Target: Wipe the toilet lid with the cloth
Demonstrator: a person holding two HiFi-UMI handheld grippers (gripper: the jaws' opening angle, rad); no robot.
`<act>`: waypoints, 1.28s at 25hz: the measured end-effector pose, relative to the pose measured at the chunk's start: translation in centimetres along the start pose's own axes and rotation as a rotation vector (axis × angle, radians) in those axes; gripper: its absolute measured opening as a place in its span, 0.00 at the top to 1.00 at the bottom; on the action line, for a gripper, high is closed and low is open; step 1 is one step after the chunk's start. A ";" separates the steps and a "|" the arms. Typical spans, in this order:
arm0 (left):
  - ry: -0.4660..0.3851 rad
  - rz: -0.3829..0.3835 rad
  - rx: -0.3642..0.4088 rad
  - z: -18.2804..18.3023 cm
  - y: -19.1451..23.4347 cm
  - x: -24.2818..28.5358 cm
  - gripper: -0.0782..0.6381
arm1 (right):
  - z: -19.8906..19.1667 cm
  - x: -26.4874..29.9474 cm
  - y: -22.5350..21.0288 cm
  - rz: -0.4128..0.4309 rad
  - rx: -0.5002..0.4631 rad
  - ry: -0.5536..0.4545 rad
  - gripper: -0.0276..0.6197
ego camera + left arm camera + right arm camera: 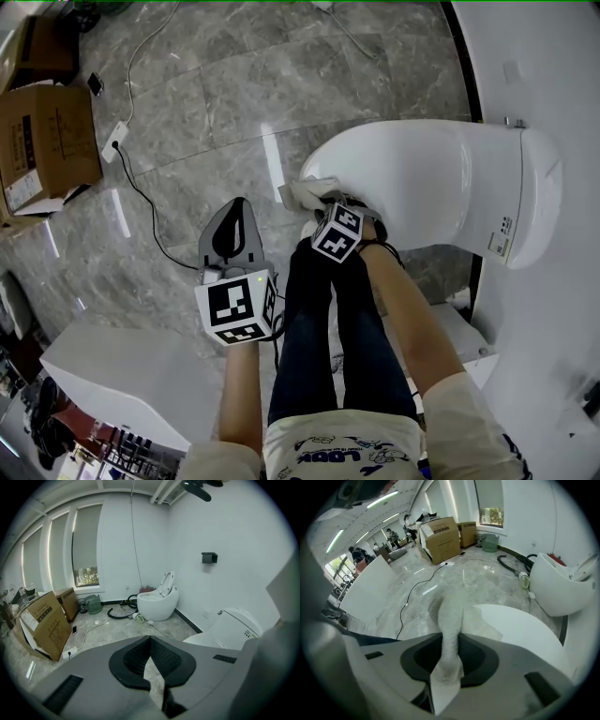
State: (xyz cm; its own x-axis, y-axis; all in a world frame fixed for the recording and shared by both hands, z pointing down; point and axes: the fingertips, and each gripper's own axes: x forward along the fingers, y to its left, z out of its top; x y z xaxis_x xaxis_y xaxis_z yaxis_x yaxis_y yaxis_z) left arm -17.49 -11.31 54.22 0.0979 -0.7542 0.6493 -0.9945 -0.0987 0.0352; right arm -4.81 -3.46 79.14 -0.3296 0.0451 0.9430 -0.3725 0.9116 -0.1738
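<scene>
The white toilet with its lid (422,178) down stands at the right of the head view. A whitish cloth (306,194) lies against the lid's front edge, and my right gripper (324,208) is shut on it. In the right gripper view the cloth (450,630) runs out from between the jaws of the right gripper (450,644) and hangs over the lid's rim (520,630). My left gripper (234,211) hovers over the floor to the left of the toilet, shut and holding nothing. The left gripper view has the left gripper (150,641) with its jaws together and the toilet (232,627) at the right.
Cardboard boxes (42,141) sit at the far left, with a power strip (116,139) and a black cable trailing over the marble floor. A white panel (122,370) lies at the lower left. A second toilet (158,601) and a hose stand by the far wall. The person's legs (328,328) are beside the toilet.
</scene>
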 end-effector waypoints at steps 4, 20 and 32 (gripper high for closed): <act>0.000 -0.003 0.006 0.2 -0.5 -0.1 0.89 | -1.6 -0.4 -0.2 -0.004 -0.061 0.031 0.82; -0.009 -0.056 0.052 1.3 -5.5 0.0 0.89 | -7.3 -4.4 -4.1 -0.062 -0.005 0.002 0.82; -0.006 -0.093 0.093 1.8 -8.5 0.5 0.89 | -12.2 -7.2 -8.7 -0.138 0.149 -0.045 0.82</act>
State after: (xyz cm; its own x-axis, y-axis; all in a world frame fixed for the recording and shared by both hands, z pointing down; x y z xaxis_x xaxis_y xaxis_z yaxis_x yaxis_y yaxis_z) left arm -8.90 -12.06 52.89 0.1896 -0.7432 0.6416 -0.9734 -0.2278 0.0239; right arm 11.43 -6.76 77.31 -0.3036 -0.0975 0.9478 -0.5401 0.8371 -0.0869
